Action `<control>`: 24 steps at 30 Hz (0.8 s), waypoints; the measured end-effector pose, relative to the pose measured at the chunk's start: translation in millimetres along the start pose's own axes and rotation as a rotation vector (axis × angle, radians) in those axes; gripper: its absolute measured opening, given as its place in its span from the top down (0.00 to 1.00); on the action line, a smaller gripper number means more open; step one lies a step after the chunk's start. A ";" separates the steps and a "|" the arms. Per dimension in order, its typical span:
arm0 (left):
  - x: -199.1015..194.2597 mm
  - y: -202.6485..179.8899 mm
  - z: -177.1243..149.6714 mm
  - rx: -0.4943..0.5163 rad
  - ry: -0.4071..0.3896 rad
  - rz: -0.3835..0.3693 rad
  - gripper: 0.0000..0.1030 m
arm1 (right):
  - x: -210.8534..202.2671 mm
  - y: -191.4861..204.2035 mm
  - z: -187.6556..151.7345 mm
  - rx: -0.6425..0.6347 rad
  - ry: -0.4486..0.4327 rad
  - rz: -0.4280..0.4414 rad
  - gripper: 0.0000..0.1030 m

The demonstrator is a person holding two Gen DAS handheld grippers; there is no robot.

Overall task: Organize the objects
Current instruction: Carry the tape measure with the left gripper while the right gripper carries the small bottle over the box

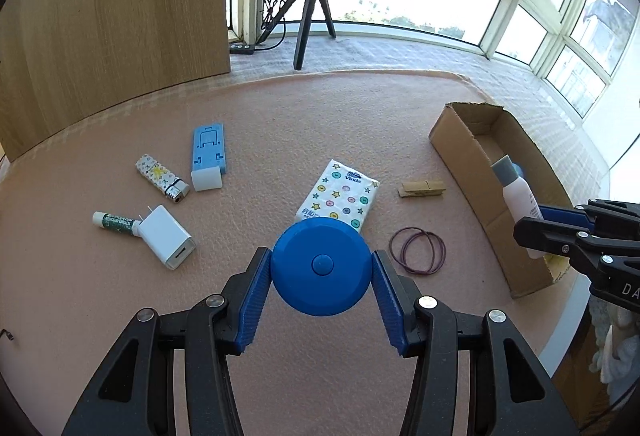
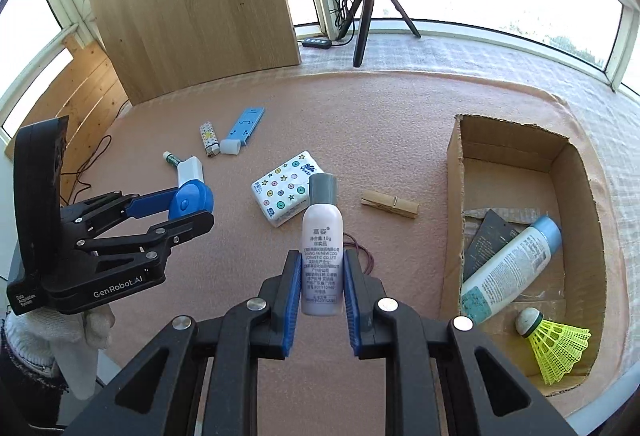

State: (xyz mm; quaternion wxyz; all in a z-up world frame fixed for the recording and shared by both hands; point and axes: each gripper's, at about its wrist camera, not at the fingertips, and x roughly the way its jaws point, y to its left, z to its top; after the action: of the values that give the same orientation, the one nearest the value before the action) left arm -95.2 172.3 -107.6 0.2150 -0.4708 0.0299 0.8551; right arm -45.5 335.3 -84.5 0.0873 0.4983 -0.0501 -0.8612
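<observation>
My left gripper (image 1: 322, 268) clamps the smooth round blue disc (image 1: 320, 266), lifted above the pink felt mat (image 1: 320, 124), with bare mat ahead. My right gripper (image 2: 322, 290) squeezes the slim pink bottle (image 2: 322, 248) upright, just left of the open cardboard box (image 2: 576, 196), where a white bottle (image 2: 512, 268) and yellow shuttlecock (image 2: 556, 348) lie.

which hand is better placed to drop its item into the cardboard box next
Right. The right gripper, shut on the small pink bottle, sits beside the cardboard box; the left gripper holds the blue round case farther away.
</observation>
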 end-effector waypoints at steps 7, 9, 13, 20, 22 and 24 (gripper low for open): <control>3.0 -63.5 27.1 0.093 -0.028 -0.078 0.48 | -33.8 -62.2 -4.4 0.083 -0.053 -0.096 0.82; 6.5 -84.3 31.9 0.123 -0.029 -0.103 0.48 | -38.6 -81.5 -8.5 0.110 -0.057 -0.123 0.82; 15.0 -128.9 38.9 0.179 -0.022 -0.152 0.48 | -42.5 -114.6 -14.6 0.156 -0.055 -0.164 0.82; 37.3 -193.3 43.3 0.244 0.004 -0.210 0.48 | -44.5 -152.3 -20.4 0.196 -0.051 -0.191 0.82; 42.4 -206.6 43.5 0.260 0.011 -0.217 0.48 | -43.6 -158.7 -19.7 0.194 -0.048 -0.193 0.82; 47.1 -218.1 43.5 0.271 0.018 -0.222 0.48 | -42.9 -164.0 -18.6 0.196 -0.047 -0.192 0.82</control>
State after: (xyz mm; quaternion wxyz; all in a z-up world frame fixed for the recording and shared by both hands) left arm -65.3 396.9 -89.0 0.3695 -0.4454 0.0944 0.8101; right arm -24.9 504.6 -85.8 -0.0458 0.4867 -0.0883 -0.8679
